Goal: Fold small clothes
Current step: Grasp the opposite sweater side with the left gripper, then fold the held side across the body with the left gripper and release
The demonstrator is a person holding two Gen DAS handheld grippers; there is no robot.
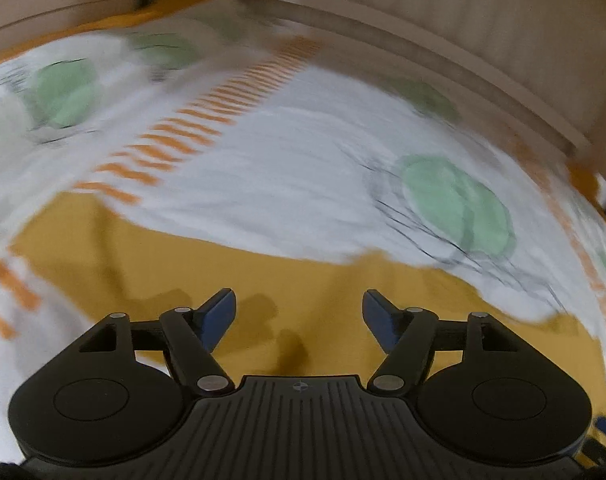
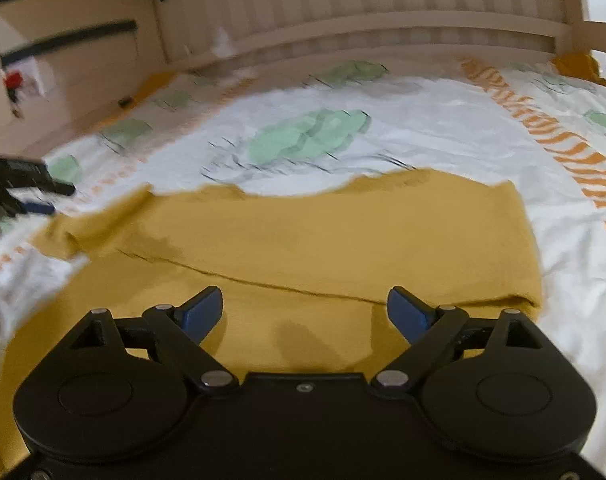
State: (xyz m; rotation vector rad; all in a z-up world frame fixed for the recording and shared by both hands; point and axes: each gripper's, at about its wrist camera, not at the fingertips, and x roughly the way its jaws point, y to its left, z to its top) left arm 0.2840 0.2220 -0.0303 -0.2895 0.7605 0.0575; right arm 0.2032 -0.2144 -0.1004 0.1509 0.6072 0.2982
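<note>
A mustard-yellow garment (image 2: 323, 236) lies flat on the bed, partly folded, with a fold edge running across it and a loose flap at its left end (image 2: 87, 228). In the left wrist view the same garment (image 1: 223, 280) fills the lower middle. My left gripper (image 1: 299, 308) is open and empty, just above the yellow cloth. My right gripper (image 2: 305, 308) is open and empty, over the near part of the garment. The left gripper (image 2: 27, 196) also shows at the far left of the right wrist view, beside the garment's left flap.
The garment lies on a white bedsheet (image 2: 423, 128) with green blotches and orange striped bands. A beige slatted headboard (image 2: 363, 8) runs along the far side. A beige drawer unit (image 2: 67, 52) stands at the back left.
</note>
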